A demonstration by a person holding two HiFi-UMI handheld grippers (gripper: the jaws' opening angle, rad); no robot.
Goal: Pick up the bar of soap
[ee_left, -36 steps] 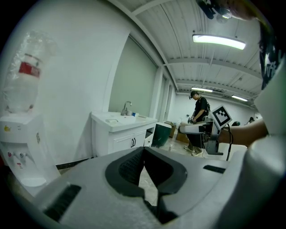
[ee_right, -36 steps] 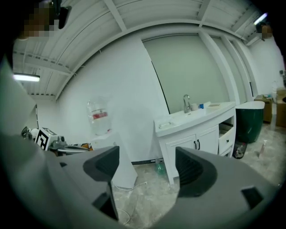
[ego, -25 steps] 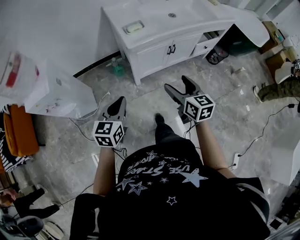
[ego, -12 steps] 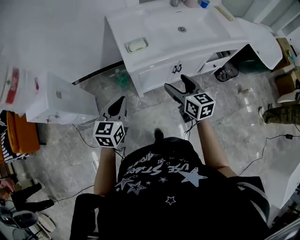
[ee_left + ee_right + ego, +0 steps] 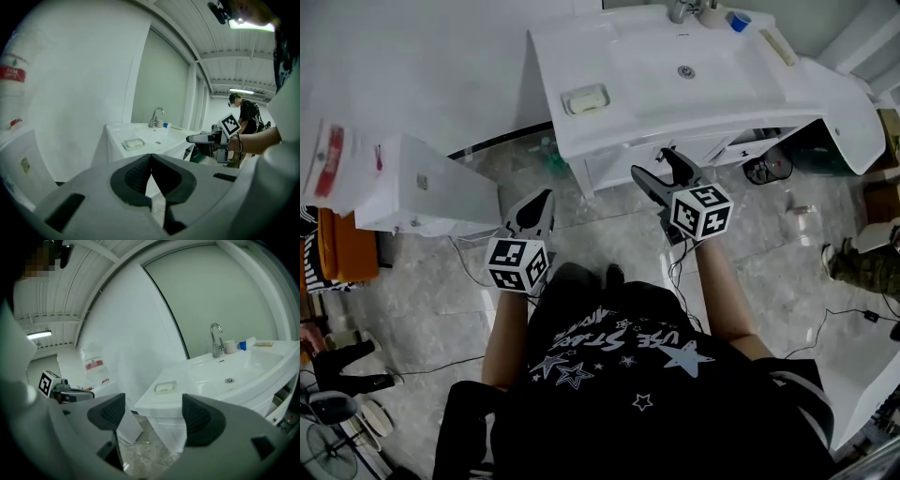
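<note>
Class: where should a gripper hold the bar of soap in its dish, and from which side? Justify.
Grip the bar of soap across its narrower width, coming from above: it lies flat in the soap dish, whose raised rim probably blocks a sideways approach. The right gripper, jaws apart, seems ready.

There are two tongs, the left gripper (image 5: 534, 212) and the right gripper (image 5: 655, 167), and ahead of them one washstand (image 5: 628, 117) bearing one bar of soap (image 5: 586, 99) in one soap dish (image 5: 565, 101), one tap (image 5: 679, 11) and one white cup (image 5: 229, 347), with one water bottle (image 5: 94, 364) off to the left gripper's side.
</note>
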